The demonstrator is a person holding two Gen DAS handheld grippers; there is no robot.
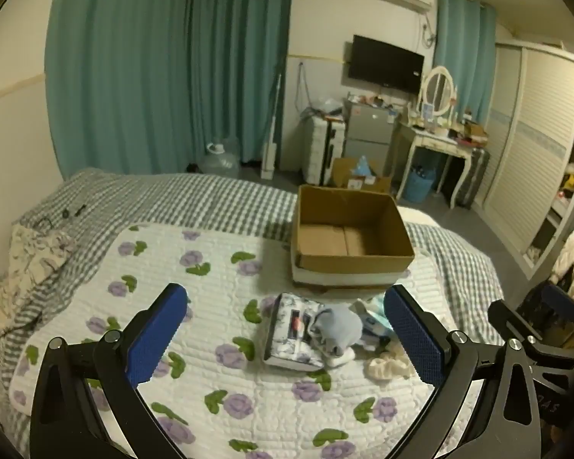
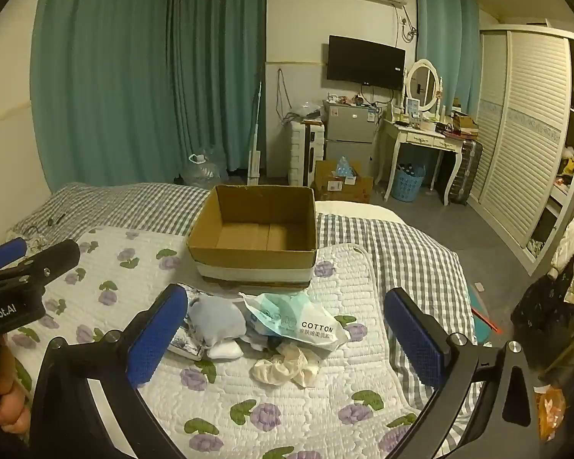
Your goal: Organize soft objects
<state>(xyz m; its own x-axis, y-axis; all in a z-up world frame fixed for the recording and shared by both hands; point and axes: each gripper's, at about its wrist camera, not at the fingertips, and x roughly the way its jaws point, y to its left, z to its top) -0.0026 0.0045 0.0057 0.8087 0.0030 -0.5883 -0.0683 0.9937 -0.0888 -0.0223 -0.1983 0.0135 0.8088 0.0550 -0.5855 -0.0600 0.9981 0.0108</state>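
Hand-held gripper (image 2: 285, 338) open — box (image 2: 254, 256) empty.

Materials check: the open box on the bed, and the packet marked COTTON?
Box: corrugated cardboard by its look, matte brown, flap seams visible inside, pale tape band around the base. COTTON packet: thin plastic film, probably; it lies crinkled and slightly glossy.

"COTTON" on crumpled tissue packet (image 2: 317, 327), cut-off "nRobot.AI", perhaps a brand, on left gripper (image 2: 38, 258)
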